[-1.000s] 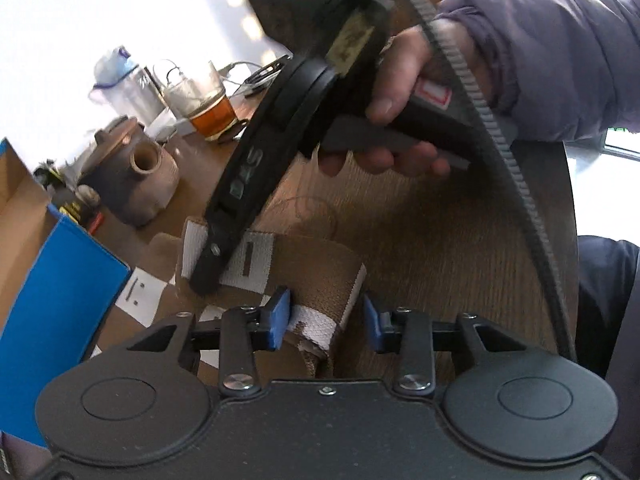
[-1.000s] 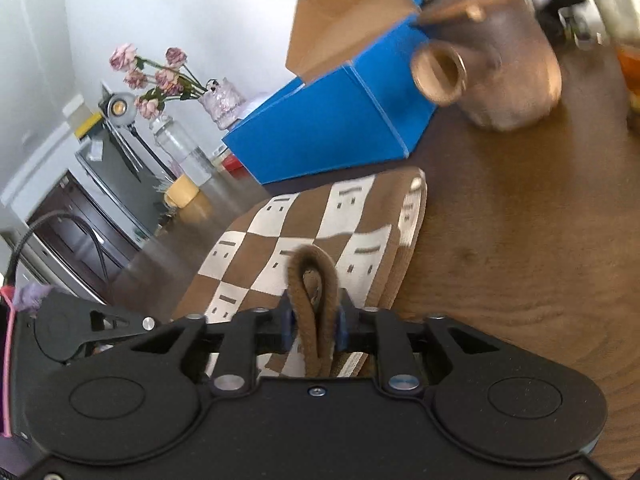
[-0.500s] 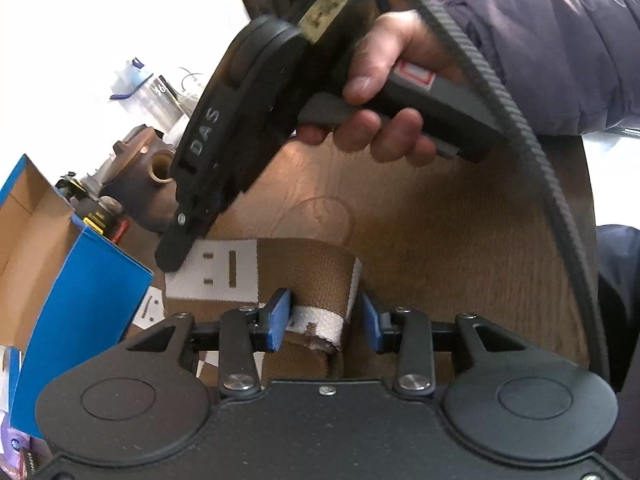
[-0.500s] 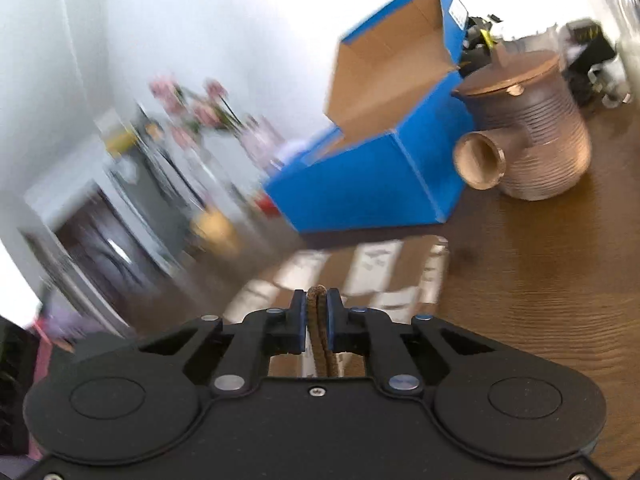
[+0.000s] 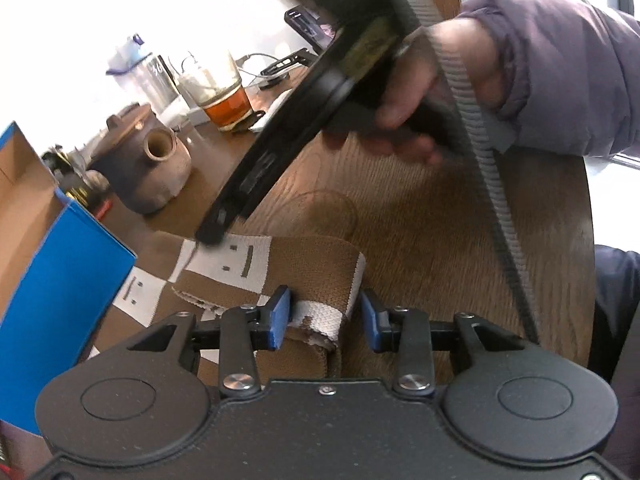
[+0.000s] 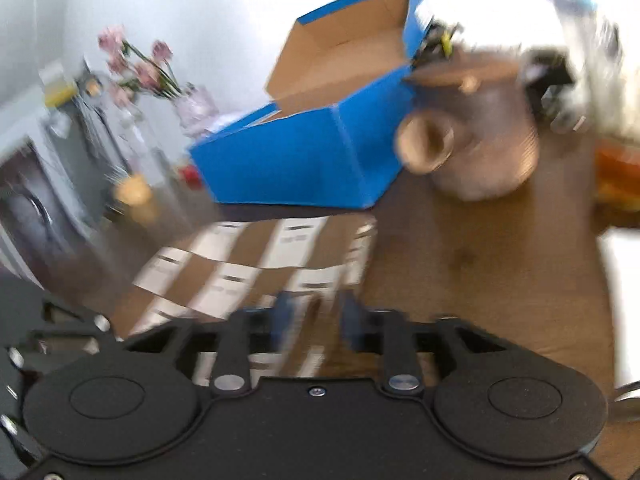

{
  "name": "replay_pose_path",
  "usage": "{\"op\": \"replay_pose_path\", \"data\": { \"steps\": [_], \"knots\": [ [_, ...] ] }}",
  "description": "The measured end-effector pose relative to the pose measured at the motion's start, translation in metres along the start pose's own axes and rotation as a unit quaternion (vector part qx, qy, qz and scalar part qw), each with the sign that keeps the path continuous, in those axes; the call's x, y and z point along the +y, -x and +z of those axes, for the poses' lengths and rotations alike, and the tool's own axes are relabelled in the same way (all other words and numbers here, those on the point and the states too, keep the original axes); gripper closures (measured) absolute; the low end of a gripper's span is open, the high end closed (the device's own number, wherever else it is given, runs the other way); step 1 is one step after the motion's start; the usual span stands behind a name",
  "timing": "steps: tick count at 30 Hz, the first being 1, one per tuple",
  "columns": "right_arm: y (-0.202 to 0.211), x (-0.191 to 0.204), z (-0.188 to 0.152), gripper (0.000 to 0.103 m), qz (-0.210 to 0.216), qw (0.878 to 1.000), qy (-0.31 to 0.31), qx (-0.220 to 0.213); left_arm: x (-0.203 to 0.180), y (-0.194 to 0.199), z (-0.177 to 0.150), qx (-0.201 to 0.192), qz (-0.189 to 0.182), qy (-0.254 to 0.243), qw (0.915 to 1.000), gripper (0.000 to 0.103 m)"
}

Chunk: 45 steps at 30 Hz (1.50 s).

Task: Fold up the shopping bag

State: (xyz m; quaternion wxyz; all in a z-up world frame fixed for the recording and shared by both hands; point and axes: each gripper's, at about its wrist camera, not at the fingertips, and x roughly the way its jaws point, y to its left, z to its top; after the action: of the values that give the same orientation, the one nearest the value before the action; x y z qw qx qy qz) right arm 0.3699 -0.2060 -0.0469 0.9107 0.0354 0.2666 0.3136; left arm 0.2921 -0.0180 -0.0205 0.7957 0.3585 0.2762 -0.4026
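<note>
Bag [image 5: 280,276] folded beside blue box [image 5: 52,280]; we see left hand-held gripper [image 5: 324,316] spread around fold, right hand-held gripper [image 6: 314,316] spread, holding nothing.

Matte black plastic left gripper [image 5: 324,316] with blue-padded jaws and silver screws; matching right gripper [image 6: 312,316]; bare-skinned hand [image 5: 404,120], purple padded sleeve [image 5: 560,80].

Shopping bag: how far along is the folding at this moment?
Done: the bag lies folded over on the table, a checkered flap on top. In hand: the open left gripper straddles the folded edge; the right gripper, open and blurred, holds nothing. Left: any further folds and flattening.
</note>
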Motion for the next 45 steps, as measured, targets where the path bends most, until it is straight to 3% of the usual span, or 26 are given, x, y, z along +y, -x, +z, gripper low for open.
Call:
{"op": "replay_pose_path", "data": {
  "steps": [1, 3, 6, 8, 12, 20, 28, 33, 37, 39, 40, 42, 44, 45],
  "knots": [
    [0.009, 0.003, 0.001, 0.059, -0.003, 1.000, 0.020, -0.011, -0.001, 0.000, 0.001, 0.001, -0.001, -0.003, 1.0000, 0.067],
    [0.026, 0.015, 0.003, 0.070, 0.036, 0.997, 0.066, -0.020, -0.002, 0.000, 0.001, 0.002, -0.003, -0.004, 1.0000, 0.067],
    [0.020, 0.035, 0.000, 0.081, 0.086, 0.988, 0.126, 0.027, -0.001, 0.000, 0.000, 0.002, -0.005, -0.003, 1.0000, 0.066],
    [0.005, 0.037, -0.005, 0.092, 0.068, 0.987, 0.136, 0.061, 0.000, 0.000, 0.000, 0.002, -0.005, -0.002, 1.0000, 0.067],
    [-0.003, 0.026, -0.002, 0.093, 0.074, 0.993, 0.057, 0.072, -0.004, 0.006, -0.001, 0.008, -0.013, 0.006, 0.9999, 0.067],
    [0.046, 0.058, -0.034, 0.093, 0.072, 0.992, 0.026, 0.098, -0.042, 0.042, -0.011, 0.014, -0.061, -0.015, 0.9979, 0.066],
    [0.067, 0.077, -0.055, 0.093, 0.071, 0.994, 0.006, 0.089, -0.095, 0.057, -0.019, 0.014, -0.017, -0.116, 0.9930, 0.066],
    [0.066, 0.073, -0.052, 0.092, 0.087, 0.992, 0.019, 0.088, -0.086, 0.052, -0.010, 0.032, -0.038, -0.081, 0.9954, 0.074],
    [0.073, 0.070, -0.056, 0.083, 0.114, 0.990, 0.042, 0.069, -0.069, 0.049, -0.008, 0.034, -0.061, -0.022, 0.9973, 0.076],
    [0.085, 0.076, -0.063, 0.073, 0.112, 0.989, 0.086, 0.043, -0.062, 0.049, -0.009, 0.035, -0.074, 0.001, 0.9967, 0.076],
    [0.093, 0.080, -0.067, 0.062, 0.109, 0.987, 0.115, 0.028, -0.057, 0.049, -0.009, 0.036, -0.084, 0.010, 0.9958, 0.076],
    [0.116, 0.091, -0.077, 0.051, 0.103, 0.976, 0.191, -0.017, -0.052, 0.049, -0.008, 0.038, -0.097, 0.019, 0.9943, 0.076],
    [0.128, 0.096, -0.081, 0.038, 0.092, 0.968, 0.233, -0.034, -0.042, 0.048, -0.006, 0.040, -0.121, 0.034, 0.9913, 0.076],
    [0.132, 0.098, -0.083, 0.037, 0.086, 0.963, 0.254, -0.038, -0.036, 0.047, -0.006, 0.039, -0.131, 0.045, 0.9895, 0.076]
  ]
}}
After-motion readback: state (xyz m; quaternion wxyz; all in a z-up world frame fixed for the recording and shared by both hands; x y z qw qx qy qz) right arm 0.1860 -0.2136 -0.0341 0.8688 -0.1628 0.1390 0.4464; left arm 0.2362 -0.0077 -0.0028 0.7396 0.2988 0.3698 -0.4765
